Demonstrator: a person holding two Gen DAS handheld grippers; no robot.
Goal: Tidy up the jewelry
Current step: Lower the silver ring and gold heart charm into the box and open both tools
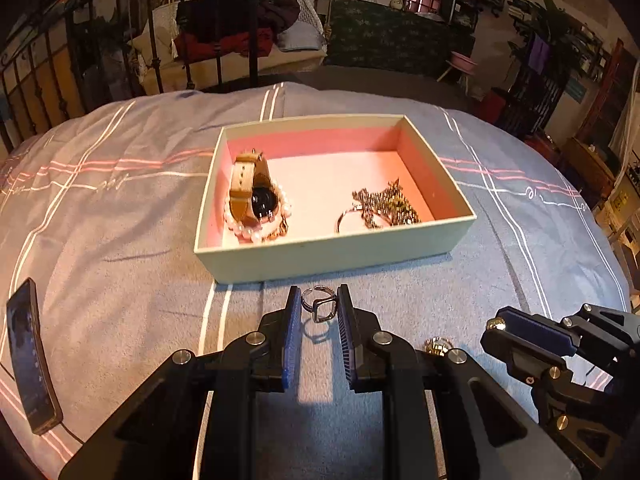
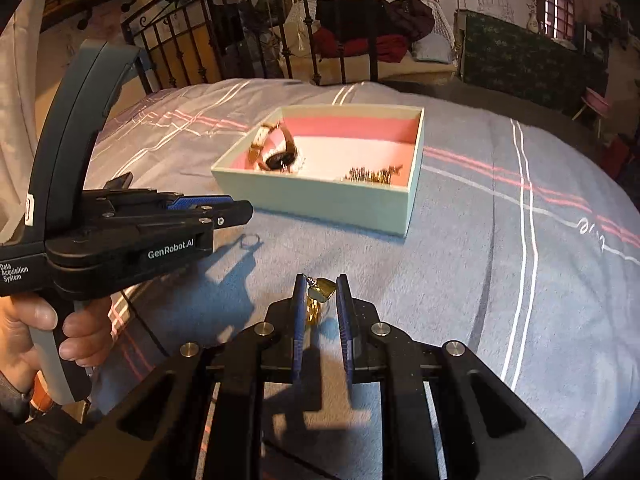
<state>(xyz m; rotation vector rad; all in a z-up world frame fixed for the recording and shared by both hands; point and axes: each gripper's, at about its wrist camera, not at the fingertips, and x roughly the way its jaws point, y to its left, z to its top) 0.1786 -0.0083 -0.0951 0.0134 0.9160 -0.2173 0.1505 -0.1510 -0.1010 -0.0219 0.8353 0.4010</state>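
Note:
A pale green box with pink lining (image 1: 332,252) (image 2: 320,196) sits on the bed. It holds a brown-strap watch (image 1: 256,192) (image 2: 278,152), a pearl bracelet (image 1: 256,232) and a gold chain tangle (image 1: 384,204) (image 2: 370,174). My left gripper (image 1: 319,306) is shut on a silver ring (image 1: 318,306), held just above the bedspread in front of the box. In the right wrist view the ring (image 2: 249,241) hangs past the left gripper (image 2: 236,210). My right gripper (image 2: 320,294) is shut on a gold ring (image 2: 318,294); it shows at the right of the left wrist view (image 1: 496,326).
A dark phone (image 1: 30,356) lies at the bed's left edge. The striped grey-blue bedspread (image 1: 500,240) stretches around the box. A black metal bed frame (image 2: 248,44) stands behind, with furniture beyond. Another gold piece (image 1: 438,346) lies between the grippers.

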